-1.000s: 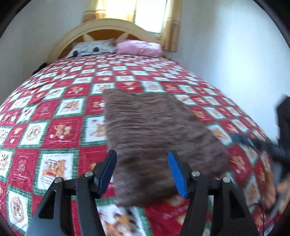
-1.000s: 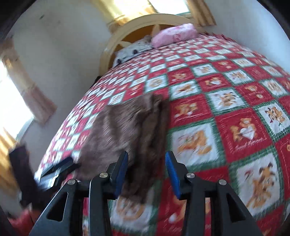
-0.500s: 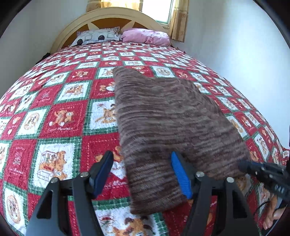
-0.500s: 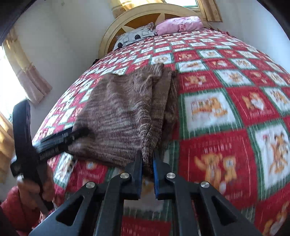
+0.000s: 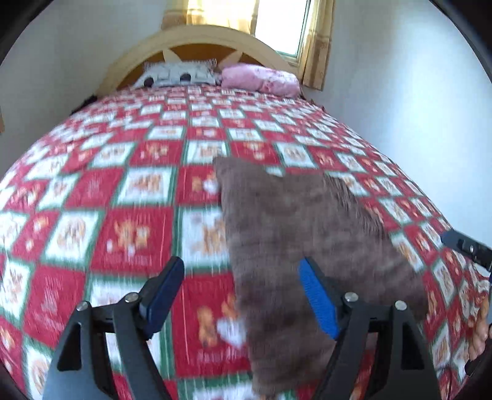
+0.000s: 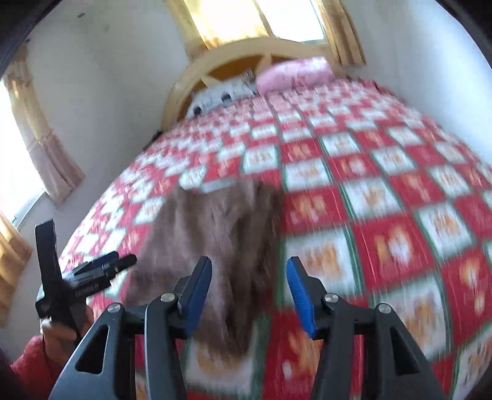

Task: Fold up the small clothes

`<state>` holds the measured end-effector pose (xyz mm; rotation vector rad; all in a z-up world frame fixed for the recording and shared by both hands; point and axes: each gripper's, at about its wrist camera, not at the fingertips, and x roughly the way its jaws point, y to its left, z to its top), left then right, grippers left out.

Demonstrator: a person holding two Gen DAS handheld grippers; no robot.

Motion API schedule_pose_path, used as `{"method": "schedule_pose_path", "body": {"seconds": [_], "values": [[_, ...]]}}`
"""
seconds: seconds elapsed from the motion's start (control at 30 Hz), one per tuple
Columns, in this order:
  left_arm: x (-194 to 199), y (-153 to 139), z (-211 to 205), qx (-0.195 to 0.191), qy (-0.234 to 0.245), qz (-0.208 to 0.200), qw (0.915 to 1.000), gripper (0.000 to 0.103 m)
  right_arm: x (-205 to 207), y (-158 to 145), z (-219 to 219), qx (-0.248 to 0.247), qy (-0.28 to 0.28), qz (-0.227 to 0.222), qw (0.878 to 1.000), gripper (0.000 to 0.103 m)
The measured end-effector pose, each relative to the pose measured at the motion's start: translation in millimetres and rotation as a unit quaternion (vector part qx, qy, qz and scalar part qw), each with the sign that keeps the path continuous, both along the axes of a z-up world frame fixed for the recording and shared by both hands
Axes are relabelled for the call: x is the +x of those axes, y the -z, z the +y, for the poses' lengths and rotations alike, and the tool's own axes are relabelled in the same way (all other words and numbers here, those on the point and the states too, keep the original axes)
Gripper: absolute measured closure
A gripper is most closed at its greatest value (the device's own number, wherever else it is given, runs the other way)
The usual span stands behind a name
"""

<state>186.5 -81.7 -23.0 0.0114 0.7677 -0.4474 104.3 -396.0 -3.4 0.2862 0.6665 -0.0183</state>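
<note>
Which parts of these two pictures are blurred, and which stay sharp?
Left wrist view: bedspread and brown garment smeared by motion, left gripper sharp. Right wrist view: the same smear, right gripper sharp, window overexposed.

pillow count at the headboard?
2. A grey-white patterned pillow lies on the left against the headboard, and a pink pillow lies beside it on the right, near the window. Anything behind them is hidden.
</note>
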Motion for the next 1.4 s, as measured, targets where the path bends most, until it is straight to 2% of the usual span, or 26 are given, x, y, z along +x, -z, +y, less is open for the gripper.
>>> {"method": "schedule_pose_path", "body": {"seconds": [0.07,0.13,0.17,0.2,0.23,0.3,0.33,0.4,0.5,0.57,0.67,0.7,0.73,0.77,0.83,0.9,0.97,1.07,1.1,1.17,1.2,1.3,1.4], "values": [[16.9,-1.5,-14.1,0.009,-0.008,0.001,0.9999,0.023,43.0,5.2,9.5,-0.012,-0.011,0.034,0.999,0.051],[31.8,4.2,-21.7,0.01,-0.013,0.015,0.9997,0.023,77.2,19.6,13.6,-0.024,0.001,0.072,0.997,0.052],[40.6,10.4,-27.1,0.015,-0.019,0.029,0.9993,0.023,93.5,30.2,14.4,-0.032,0.007,0.096,0.995,0.056],[47.2,17.5,-30.1,0.02,-0.028,0.04,0.9986,0.023,103.8,39.1,14.2,-0.034,0.007,0.112,0.993,0.079],[52.6,24.3,-30.4,0.023,-0.038,0.051,0.9977,0.023,116.0,53.4,14.2,-0.035,0.006,0.134,0.99,0.097],[57.0,40.8,-23.1,0.004,-0.049,0.078,0.9957,0.02,119.7,64.9,13.7,-0.06,0.013,0.133,0.989,0.097],[57.0,46.8,-18.7,-0.015,-0.051,0.084,0.995,0.014,119.3,67.6,16.2,-0.092,0.019,0.122,0.988,0.097],[54.1,54.9,-8.9,-0.05,-0.054,0.079,0.9941,0.01,121.7,73.4,13.4,-0.114,0.037,0.105,0.987,0.097],[53.0,54.6,-9.6,-0.052,-0.048,0.08,0.9943,0.009,130.4,76.0,1.1,-0.081,0.055,0.098,0.99,0.097],[51.3,54.7,-10.5,-0.049,-0.048,0.077,0.9947,0.009,133.5,75.4,-0.1,-0.085,0.045,0.102,0.99,0.096],[50.9,55.4,-6.8,-0.065,-0.046,0.078,0.9937,0.009,129.2,64.8,0.9,-0.094,0.026,0.105,0.99,0.093],[51.0,55.5,-4.9,-0.07,-0.046,0.078,0.9934,0.009,125.6,58.2,-1.8,-0.084,0.037,0.099,0.991,0.093],[51.8,55.3,-3.8,-0.075,-0.046,0.079,0.9931,0.009,117.7,43.4,-3.2,-0.083,0.065,0.071,0.992,0.093],[51.9,55.3,-2.3,-0.08,-0.046,0.079,0.9926,0.009,114.3,32.4,-0.2,-0.088,0.069,0.047,0.993,0.093],[51.9,54.7,-1.4,-0.086,-0.048,0.077,0.9921,0.009,122.4,15.7,16.9,-0.105,0.031,0.03,0.994,0.093],[51.8,54.5,-1.3,-0.088,-0.049,0.077,0.992,0.009,144.2,12.2,33.3,-0.126,0.002,0.048,0.991,0.093],[52.4,54.4,0.7,-0.096,-0.049,0.077,0.9912,0.009,172.7,22.2,40.2,-0.131,-0.009,0.078,0.988,0.093],[50.9,54.7,9.2,-0.119,-0.051,0.079,0.9884,0.009,207.7,61.0,25.1,-0.107,0.023,0.148,0.983,0.093],[51.3,54.9,12.5,-0.131,-0.052,0.08,0.9868,0.009,210.1,66.0,15.6,-0.093,0.038,0.125,0.987,0.093],[52.6,56.0,18.4,-0.153,-0.053,0.085,0.9831,0.009,208.7,68.7,2.0,-0.073,0.064,0.106,0.99,0.093],[53.9,56.3,20.1,-0.162,-0.054,0.087,0.9815,0.009,206.7,73.0,-11.9,-0.046,0.092,0.103,0.989,0.093],[54.0,57.1,20.0,-0.164,-0.054,0.086,0.9812,0.009,200.1,76.1,-33.1,0.029,0.097,0.09,0.991,0.093],[53.2,56.7,16.2,-0.152,-0.054,0.083,0.9835,0.009,195.2,68.7,-25.5,0.017,0.094,0.09,0.991,0.093]]}}
